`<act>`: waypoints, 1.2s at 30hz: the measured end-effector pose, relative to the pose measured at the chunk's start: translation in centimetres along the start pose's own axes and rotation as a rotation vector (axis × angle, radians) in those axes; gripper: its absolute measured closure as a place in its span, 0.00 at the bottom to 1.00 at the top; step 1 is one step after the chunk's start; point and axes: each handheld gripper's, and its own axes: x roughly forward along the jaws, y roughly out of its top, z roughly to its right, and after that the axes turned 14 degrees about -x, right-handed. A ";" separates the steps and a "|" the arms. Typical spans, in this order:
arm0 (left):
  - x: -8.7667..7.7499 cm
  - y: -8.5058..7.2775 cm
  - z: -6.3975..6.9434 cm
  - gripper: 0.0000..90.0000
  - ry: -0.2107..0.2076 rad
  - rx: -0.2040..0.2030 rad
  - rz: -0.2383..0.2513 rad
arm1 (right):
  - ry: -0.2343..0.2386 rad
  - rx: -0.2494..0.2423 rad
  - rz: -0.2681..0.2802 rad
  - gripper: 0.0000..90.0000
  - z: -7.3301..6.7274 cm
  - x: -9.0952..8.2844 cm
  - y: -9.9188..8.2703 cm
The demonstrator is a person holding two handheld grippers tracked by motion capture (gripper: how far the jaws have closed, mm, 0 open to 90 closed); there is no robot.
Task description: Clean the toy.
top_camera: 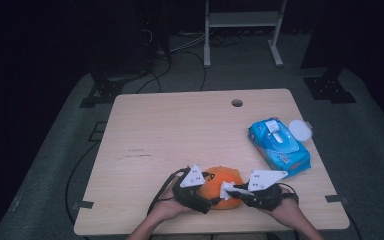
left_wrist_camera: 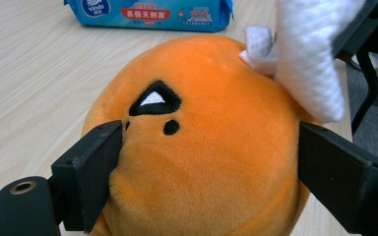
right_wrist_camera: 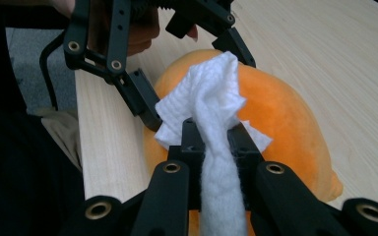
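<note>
An orange plush toy (top_camera: 216, 181) with a black-and-white eye lies near the front edge of the wooden table (top_camera: 180, 130). My left gripper (top_camera: 210, 196) is shut on the plush toy (left_wrist_camera: 202, 162), its two jaws pressing into the toy's sides. My right gripper (top_camera: 233, 191) is shut on a bunched white wipe (right_wrist_camera: 211, 98), which rests against the top of the plush toy (right_wrist_camera: 285, 123). In the left gripper view the wipe (left_wrist_camera: 305, 64) hangs over the toy's upper right. The left gripper (right_wrist_camera: 189, 73) straddles the toy in the right gripper view.
A blue pack of wet wipes (top_camera: 279, 145) lies at the table's right, with a white round lid (top_camera: 300, 130) beside it. The tabletop has a cable hole (top_camera: 237, 103) at the back. Behind the table stand a white frame (top_camera: 242, 30) and floor cables.
</note>
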 end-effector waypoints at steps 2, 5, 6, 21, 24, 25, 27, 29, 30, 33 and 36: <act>0.0 -0.1 -0.2 0.15 -0.012 -0.010 0.009 | -0.005 0.024 0.003 0.89 0.6 -0.4 -0.7; -0.1 -0.2 -0.3 0.15 -0.019 -0.008 0.014 | -0.061 0.076 -0.027 0.89 1.8 -1.5 -2.4; -0.1 -0.2 -0.3 0.15 -0.020 0.001 0.013 | -0.074 0.104 -0.029 0.89 2.0 -1.7 -2.8; -1.0 0.3 -1.8 0.14 -0.077 -0.104 -0.009 | -0.026 0.079 0.003 0.89 0.8 -0.6 -1.6; -0.5 -0.2 -0.9 0.16 -0.086 -0.047 -0.009 | 0.010 0.078 0.056 0.89 0.6 -0.2 -0.6; -0.5 -0.1 -0.6 0.16 -0.076 -0.029 -0.017 | 0.019 0.068 0.062 0.89 0.4 0.1 -0.3; -0.7 -0.1 -0.4 0.18 -0.068 0.000 -0.022 | 0.015 0.042 0.048 0.89 0.2 0.4 0.0; -0.8 -0.3 -0.6 0.19 -0.077 0.010 -0.018 | 0.014 0.056 0.050 0.89 0.6 0.3 -0.4; -0.8 -0.4 -0.6 0.20 -0.079 0.014 -0.018 | 0.009 0.069 0.053 0.89 0.9 0.2 -0.8; -0.8 -0.3 -0.5 0.20 -0.078 0.031 -0.021 | -0.025 0.116 0.047 0.89 1.7 -0.3 -2.1; -0.8 -0.4 -0.3 0.20 -0.062 0.064 -0.028 | -0.061 0.134 0.028 0.89 1.9 -0.8 -3.0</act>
